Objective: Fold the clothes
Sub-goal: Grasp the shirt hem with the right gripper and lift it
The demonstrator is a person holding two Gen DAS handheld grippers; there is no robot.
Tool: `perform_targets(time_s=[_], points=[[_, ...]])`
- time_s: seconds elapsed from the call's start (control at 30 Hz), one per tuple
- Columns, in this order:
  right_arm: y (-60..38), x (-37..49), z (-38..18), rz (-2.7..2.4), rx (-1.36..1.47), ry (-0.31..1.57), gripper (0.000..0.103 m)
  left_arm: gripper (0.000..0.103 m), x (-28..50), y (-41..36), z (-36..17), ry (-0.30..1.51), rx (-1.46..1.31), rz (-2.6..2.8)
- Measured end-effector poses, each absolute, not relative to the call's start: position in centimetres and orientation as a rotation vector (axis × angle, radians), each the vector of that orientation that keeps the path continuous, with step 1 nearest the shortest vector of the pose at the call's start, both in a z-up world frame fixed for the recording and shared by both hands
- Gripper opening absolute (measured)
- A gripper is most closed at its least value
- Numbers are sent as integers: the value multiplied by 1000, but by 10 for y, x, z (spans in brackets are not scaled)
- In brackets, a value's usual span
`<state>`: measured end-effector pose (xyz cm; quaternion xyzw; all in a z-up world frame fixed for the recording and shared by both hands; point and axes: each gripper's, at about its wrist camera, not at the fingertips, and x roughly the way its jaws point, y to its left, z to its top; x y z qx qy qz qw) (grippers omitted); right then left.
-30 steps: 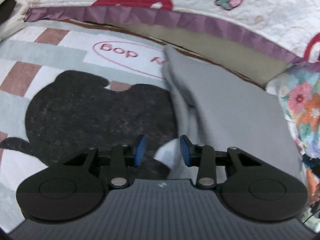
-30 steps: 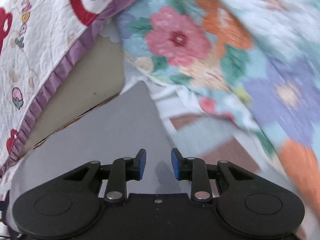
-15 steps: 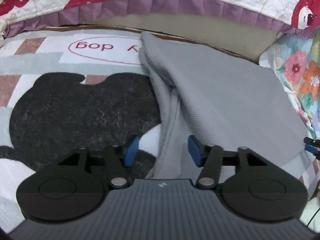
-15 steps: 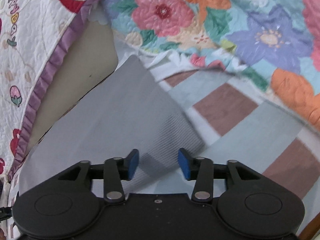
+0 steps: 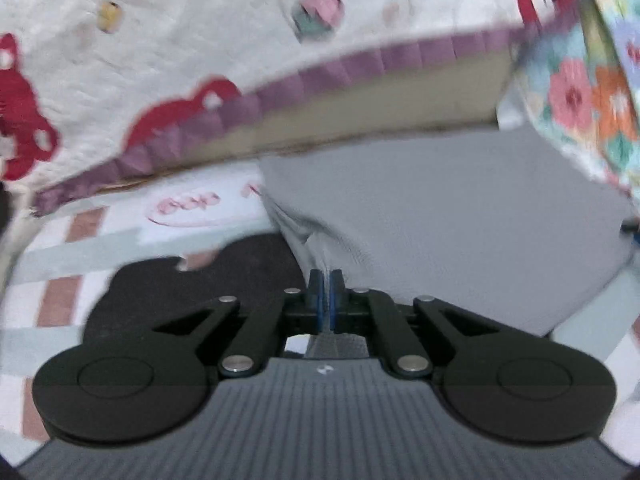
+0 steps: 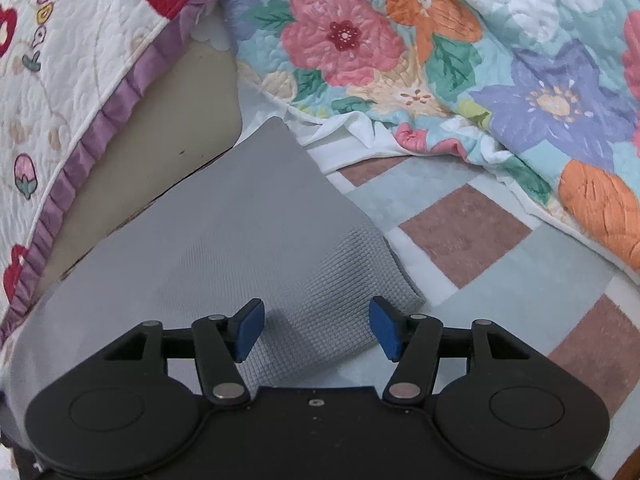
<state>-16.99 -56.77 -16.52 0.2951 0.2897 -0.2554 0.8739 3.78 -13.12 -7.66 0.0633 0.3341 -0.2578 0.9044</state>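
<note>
Plain pale grey waffle-knit garment [image 6: 224,240], fine square grid in the weave, same flat grey in the left wrist view [image 5: 460,220]. Beneath, a woven floor rug [image 6: 472,236] checked in mint green, white and brick-brown rectangles, with a large charcoal-black animal silhouette [image 5: 208,280] and pink lettering inside a pink oval on white. Cream quilted bedcover [image 6: 68,80] with red bear shapes, small pink strawberries, pastel letters and a pleated mauve frill; beige bed side below. Floral quilt [image 6: 500,60] on aqua ground: pink, orange, lilac and white blooms, green leaves. Black claw frames with bright blue pads [image 6: 250,328] on both.
</note>
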Motion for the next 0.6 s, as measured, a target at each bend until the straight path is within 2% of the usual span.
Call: perform_targets(time_s=[0.1,0.23,0.3,0.37,0.6], points=[[-570,-171,-165,-524,624,609,63,4,31,-104,-89,840,-20,-412],[-571,-176,-165,-518,635,605,63,6,43,-96,-128,1024,34,-255],[-568,-180,-166,-528,643,605,63,9,44,-91,-121,991,-21,-278],[-566,-186,-168,-531,656,603,66,22,43,-89,-115,957,-83,-315],[-590,-205,-178,-539,924,466,66,25,34,-114,-101,808,-45,-423]])
